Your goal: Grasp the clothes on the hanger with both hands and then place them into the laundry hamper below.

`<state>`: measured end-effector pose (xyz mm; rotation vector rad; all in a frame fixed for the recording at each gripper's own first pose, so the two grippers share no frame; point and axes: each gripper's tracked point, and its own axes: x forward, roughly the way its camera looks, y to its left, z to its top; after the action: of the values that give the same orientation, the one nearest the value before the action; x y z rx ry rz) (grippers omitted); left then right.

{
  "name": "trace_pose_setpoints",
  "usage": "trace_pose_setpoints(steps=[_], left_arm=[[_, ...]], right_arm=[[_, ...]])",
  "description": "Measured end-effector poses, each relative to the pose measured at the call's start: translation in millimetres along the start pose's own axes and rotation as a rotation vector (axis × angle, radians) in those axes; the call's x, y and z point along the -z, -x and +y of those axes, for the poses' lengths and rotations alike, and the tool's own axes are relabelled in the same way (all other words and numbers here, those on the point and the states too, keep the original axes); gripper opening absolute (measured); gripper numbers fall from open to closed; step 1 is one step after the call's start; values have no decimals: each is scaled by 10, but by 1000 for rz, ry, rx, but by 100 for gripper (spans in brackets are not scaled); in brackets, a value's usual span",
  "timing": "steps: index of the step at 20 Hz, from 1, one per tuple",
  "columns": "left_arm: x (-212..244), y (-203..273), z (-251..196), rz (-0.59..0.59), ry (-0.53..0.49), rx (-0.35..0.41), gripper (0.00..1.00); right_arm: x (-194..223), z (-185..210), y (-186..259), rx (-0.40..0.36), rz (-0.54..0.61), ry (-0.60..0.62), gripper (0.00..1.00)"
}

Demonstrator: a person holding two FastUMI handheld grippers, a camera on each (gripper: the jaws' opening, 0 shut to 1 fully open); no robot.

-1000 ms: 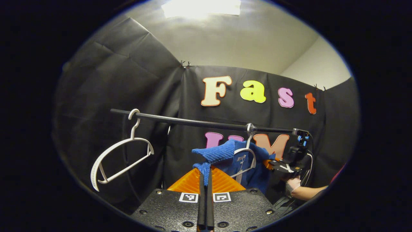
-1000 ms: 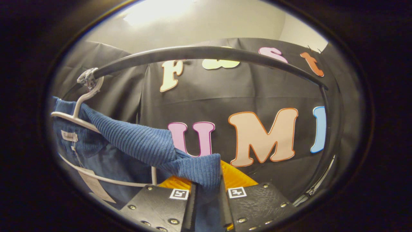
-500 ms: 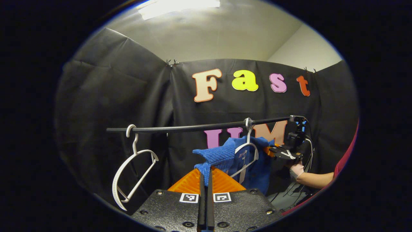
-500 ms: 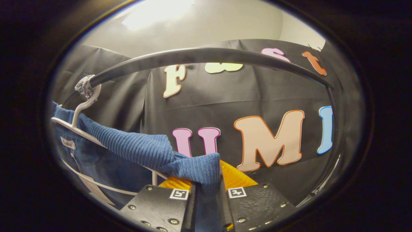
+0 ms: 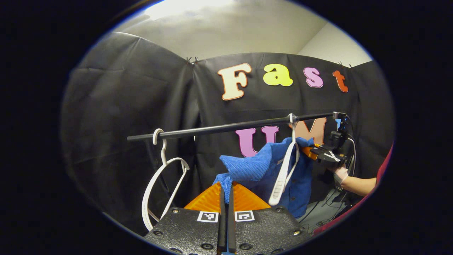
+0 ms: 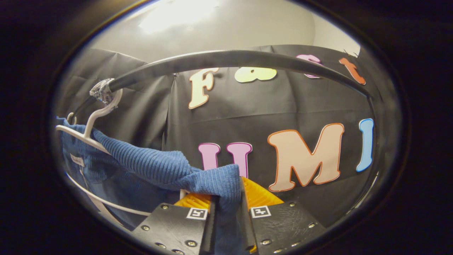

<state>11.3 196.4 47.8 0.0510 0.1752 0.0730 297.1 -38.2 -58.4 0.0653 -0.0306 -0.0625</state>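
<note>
The left gripper [image 5: 225, 198] has its jaws pressed together on a bunched fold of the blue knit garment [image 5: 279, 170], the cloth pinched at the tips. The right gripper [image 6: 226, 209] likewise has its jaws clamped on a thick wad of the same ribbed fabric [image 6: 155, 166], which spills over the tips; in the left gripper view it appears farther off [image 5: 324, 156], held by a hand [image 5: 340, 174] at the garment's far shoulder.

The garment hangs stretched between these 2 grips, draped over a white hanger [image 5: 285, 166] hooked on the black rail [image 5: 226, 128]. A second, bare white hanger [image 5: 161, 177] hangs well apart on the same rail.

The knit looks soft, light and stretchy, so it will likely sag and give rather than slide stiffly; the shoulder folds are sensible holds, since lifting both outward should free it from the hanger arms. The ribbed cloth could snag on the hanger's ends. The hamper's position cannot be judged.
</note>
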Motion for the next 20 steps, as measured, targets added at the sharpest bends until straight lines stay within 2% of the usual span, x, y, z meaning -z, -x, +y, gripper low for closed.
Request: trace_pose_setpoints(steps=[7,15,16,17,20], left_arm=[[148,-387,-115,-46,26,32,2],[491,-734,-225,-53,140,95,2],[543,-754,-232,-51,144,97,4],[594,-767,-242,-52,146,101,2],[706,-796,-284,-55,150,110,2]], right_arm=[[85,-294,-144,62,16,30,30],[354,-476,-279,89,77,73,30],[387,-466,-302,91,83,75,34],[419,-462,-322,94,91,74,30],[511,-484,-396,105,109,54,30]])
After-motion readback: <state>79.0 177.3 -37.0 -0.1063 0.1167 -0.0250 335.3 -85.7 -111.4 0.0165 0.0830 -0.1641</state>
